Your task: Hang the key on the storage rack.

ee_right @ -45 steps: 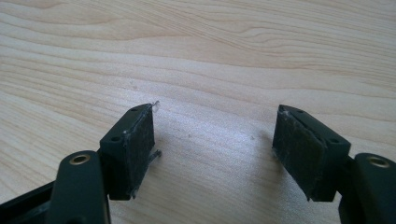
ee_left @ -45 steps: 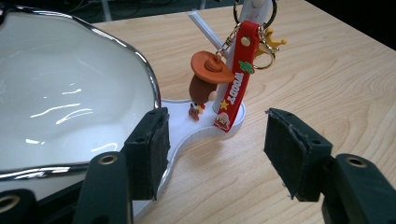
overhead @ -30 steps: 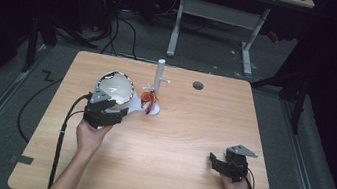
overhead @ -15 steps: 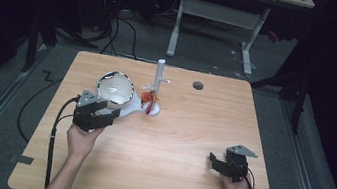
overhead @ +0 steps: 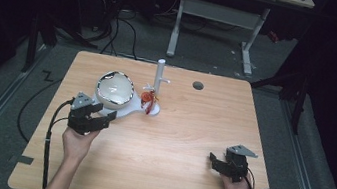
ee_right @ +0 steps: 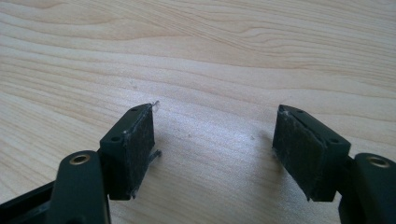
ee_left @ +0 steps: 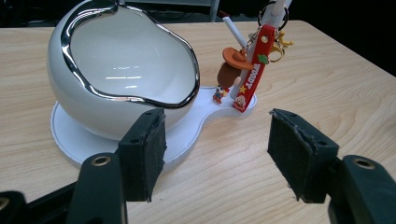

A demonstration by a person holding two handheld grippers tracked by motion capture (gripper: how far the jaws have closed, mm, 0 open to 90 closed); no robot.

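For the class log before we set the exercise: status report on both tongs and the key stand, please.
Left tongs open, empty, just short of white bowl stand. Right tongs open, over bare table. Red keychain hanging on the post. Nothing in the way.

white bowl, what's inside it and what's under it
The white bowl looks empty: smooth glossy inside, with reflections. Its near chrome rim hides the very bottom. Under it is a flat white base that runs on to the post carrying a red keychain. The contact beneath is covered.
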